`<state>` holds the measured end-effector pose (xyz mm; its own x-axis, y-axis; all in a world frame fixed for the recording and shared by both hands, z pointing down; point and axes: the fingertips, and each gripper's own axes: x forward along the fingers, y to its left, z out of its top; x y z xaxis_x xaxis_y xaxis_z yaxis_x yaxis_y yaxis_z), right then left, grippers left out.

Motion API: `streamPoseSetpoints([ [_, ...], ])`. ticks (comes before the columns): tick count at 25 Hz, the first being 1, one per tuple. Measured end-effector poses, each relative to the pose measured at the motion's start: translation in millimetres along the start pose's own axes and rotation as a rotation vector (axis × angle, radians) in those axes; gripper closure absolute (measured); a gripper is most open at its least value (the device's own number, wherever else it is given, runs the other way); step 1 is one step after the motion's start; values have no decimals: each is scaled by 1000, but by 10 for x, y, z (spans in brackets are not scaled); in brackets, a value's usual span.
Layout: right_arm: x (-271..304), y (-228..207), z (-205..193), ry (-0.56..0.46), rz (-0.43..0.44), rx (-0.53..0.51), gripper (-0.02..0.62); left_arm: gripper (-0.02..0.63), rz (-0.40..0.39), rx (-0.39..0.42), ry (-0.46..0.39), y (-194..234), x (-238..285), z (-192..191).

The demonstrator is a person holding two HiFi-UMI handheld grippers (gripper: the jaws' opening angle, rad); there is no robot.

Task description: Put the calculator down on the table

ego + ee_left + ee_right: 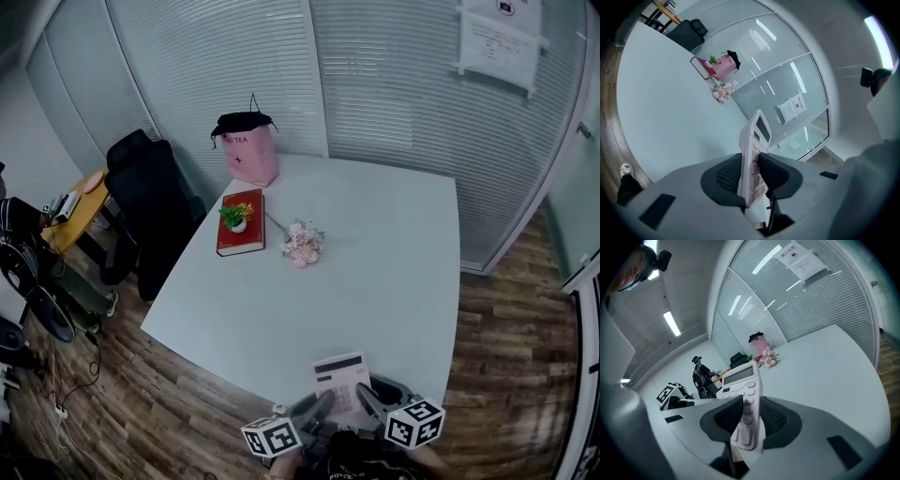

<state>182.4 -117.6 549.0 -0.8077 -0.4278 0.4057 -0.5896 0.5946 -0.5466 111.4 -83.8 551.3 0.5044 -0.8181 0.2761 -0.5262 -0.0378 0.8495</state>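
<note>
A pale pink calculator with a grey screen hangs over the near edge of the white table. Both grippers hold it from the near side. My left gripper is shut on its left edge, and in the left gripper view the calculator stands edge-on between the dark pads of that gripper. My right gripper is shut on its right side. In the right gripper view the calculator shows its keys and screen between the jaws of that gripper.
At the table's far left stand a pink bag and a red book with a small plant on it; pink flowers lie beside it. A black chair is at the left edge. A person stands far off.
</note>
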Motion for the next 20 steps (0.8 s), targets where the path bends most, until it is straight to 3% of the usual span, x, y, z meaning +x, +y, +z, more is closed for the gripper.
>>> streamPoseSetpoints([
  [11, 865, 154, 465, -25, -13, 18, 469, 479, 1, 31, -15, 386, 65, 939],
  [20, 1620, 434, 744, -36, -52, 18, 471, 476, -20, 7, -11, 804, -39, 1698],
])
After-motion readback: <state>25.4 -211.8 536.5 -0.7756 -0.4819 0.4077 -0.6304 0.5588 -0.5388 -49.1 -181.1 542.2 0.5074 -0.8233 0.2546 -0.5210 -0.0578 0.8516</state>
